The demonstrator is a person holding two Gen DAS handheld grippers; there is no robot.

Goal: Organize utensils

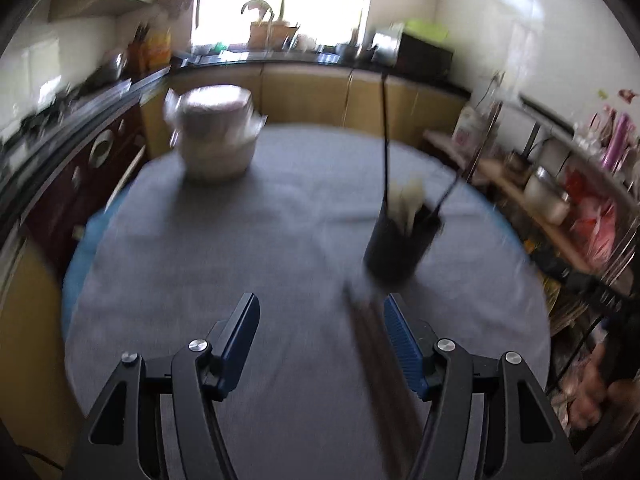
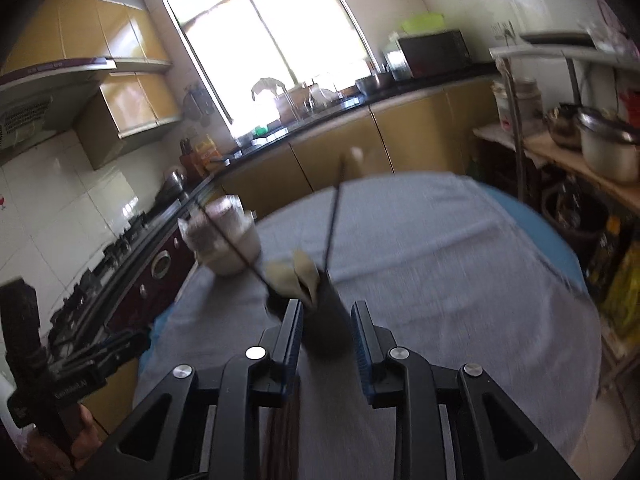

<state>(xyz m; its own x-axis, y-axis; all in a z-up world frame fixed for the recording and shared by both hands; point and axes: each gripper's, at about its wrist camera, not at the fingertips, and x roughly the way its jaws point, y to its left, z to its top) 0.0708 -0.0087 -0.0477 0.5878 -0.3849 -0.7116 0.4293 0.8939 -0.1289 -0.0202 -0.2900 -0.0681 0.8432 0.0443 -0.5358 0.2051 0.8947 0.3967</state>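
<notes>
Both views are motion-blurred. Left gripper has its jaws wide apart over the grey tablecloth, nothing pinched: released. A pair of brown chopsticks runs lengthwise through the gap, close along the inside of the right-hand pad, tips pointing ahead toward the holder; blur hides whether they touch that pad or lie on the cloth. The black utensil holder stands just ahead and to the right of that gripper, with pale spoon-like things and thin black sticks poking out of it. A white lidded pot sits far ahead and left on the table. Right gripper has a narrower gap and its pads press on nothing: also released. The holder sits straight ahead of it, seen between the fingertips, apparently beyond them. A dark brown streak, likely the chopsticks, shows low under its left finger; too blurred to be sure. The left gripper's body and the hand holding it show far left.
</notes>
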